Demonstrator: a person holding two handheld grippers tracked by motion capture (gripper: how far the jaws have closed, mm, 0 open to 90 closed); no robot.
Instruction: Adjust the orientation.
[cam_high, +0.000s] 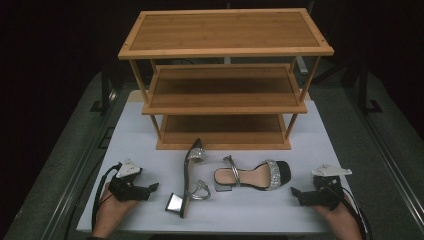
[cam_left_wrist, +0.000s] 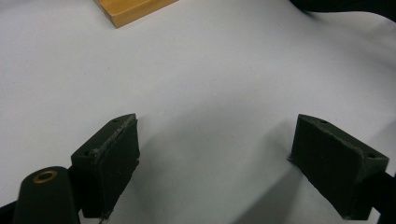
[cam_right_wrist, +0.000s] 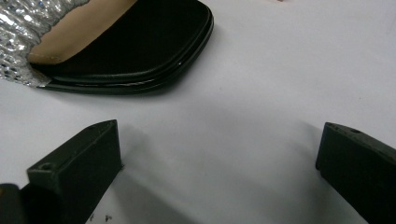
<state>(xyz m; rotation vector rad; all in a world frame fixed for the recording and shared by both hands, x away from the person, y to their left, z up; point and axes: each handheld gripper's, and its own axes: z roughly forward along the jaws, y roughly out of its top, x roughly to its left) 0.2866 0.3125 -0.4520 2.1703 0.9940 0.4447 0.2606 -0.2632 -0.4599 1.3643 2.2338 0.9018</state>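
Two black heeled sandals with silver sparkly straps lie on the white table in front of a wooden rack (cam_high: 225, 90). The left sandal (cam_high: 189, 176) lies on its side, block heel toward me. The right sandal (cam_high: 252, 175) sits upright, toe pointing right. My left gripper (cam_high: 152, 188) rests low at the table's left, open, with bare table between its jaws (cam_left_wrist: 215, 163). My right gripper (cam_high: 295, 192) rests at the right, open, just short of the right sandal's black toe (cam_right_wrist: 140, 46).
The three-tier bamboo rack's shelves are bare, and its bottom shelf (cam_high: 223, 131) sits close behind the sandals. A corner of the rack (cam_left_wrist: 130, 9) shows ahead of the left gripper. The white table top (cam_high: 140, 125) ends near my hands; dark floor surrounds it.
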